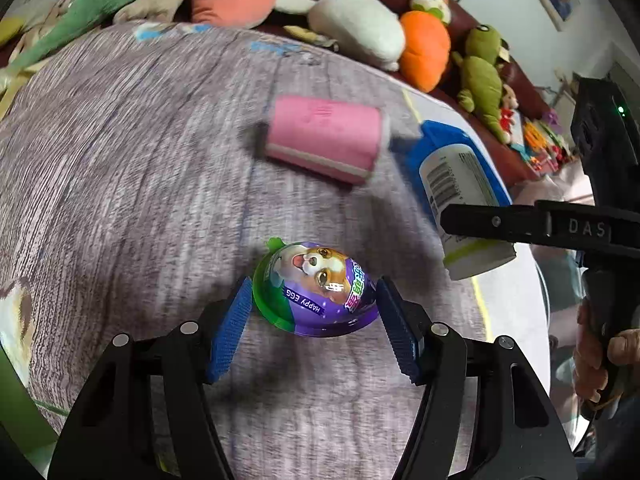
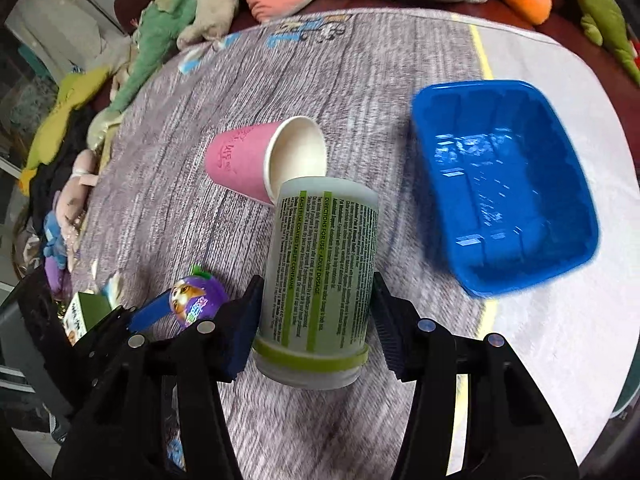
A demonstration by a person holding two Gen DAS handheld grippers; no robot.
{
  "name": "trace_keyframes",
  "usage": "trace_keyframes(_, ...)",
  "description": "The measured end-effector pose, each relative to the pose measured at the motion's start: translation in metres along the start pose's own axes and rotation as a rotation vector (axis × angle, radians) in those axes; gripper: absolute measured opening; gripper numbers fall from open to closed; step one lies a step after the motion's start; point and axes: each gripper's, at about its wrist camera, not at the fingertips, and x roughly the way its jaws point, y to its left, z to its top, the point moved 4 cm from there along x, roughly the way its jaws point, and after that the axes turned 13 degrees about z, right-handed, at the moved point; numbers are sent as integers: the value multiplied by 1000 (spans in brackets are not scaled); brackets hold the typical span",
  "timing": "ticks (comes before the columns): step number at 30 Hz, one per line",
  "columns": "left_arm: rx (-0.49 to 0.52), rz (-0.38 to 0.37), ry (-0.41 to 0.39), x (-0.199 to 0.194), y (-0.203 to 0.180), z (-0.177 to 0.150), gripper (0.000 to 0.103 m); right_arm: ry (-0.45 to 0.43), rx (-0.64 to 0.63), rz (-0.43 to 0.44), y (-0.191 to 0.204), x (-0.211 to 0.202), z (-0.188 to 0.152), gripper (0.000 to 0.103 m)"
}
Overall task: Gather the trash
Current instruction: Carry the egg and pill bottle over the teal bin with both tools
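Observation:
A purple and green Happy Egg toy capsule [image 1: 316,290] sits between the blue pads of my left gripper [image 1: 314,306], which touch both its sides; it also shows in the right wrist view [image 2: 194,300]. My right gripper [image 2: 316,312] is shut on a white pill bottle [image 2: 320,276] with green label lines and holds it above the table; the bottle also shows in the left wrist view [image 1: 464,200]. A pink paper cup [image 2: 260,160] lies on its side behind the bottle. A blue plastic bin [image 2: 504,184] stands empty to the right.
The grey wood-pattern table cover [image 2: 192,216] has a yellow line at its right. Plush toys [image 1: 360,20] crowd the sofa behind the table. A small green carton [image 2: 82,312] stands at the left edge near my left gripper.

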Motion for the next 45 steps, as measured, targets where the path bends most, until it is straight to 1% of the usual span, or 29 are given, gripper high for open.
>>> trace_keyframes(9, 107, -32, -26, -18, -71, -2, 64, -86, 61, 15, -42, -62, -25, 51)
trace_keyframes(16, 207, -62, -26, -25, -137, -7, 65, -165, 129, 28, -87, -111, -46, 51)
trace_keyframes(24, 326, -84, -14, -27, -214, -15, 65, -272, 218, 51, -146, -168, -80, 51)
trace_keyframes(28, 391, -92, -14, -28, -256, -20, 65, -328, 256, 36, -179, -197, -99, 51)
trace_keyframes(33, 462, -118, -4, -28, -307, -26, 65, -400, 323, 9, -229, -235, -126, 51)
trace_keyframes(41, 578, -175, 30, -17, -400, -42, 65, -517, 461, -59, -309, -300, -179, 51)
trace_keyframes(45, 621, -190, 45, -9, -437, -50, 65, -558, 520, -83, -341, -323, -199, 51)
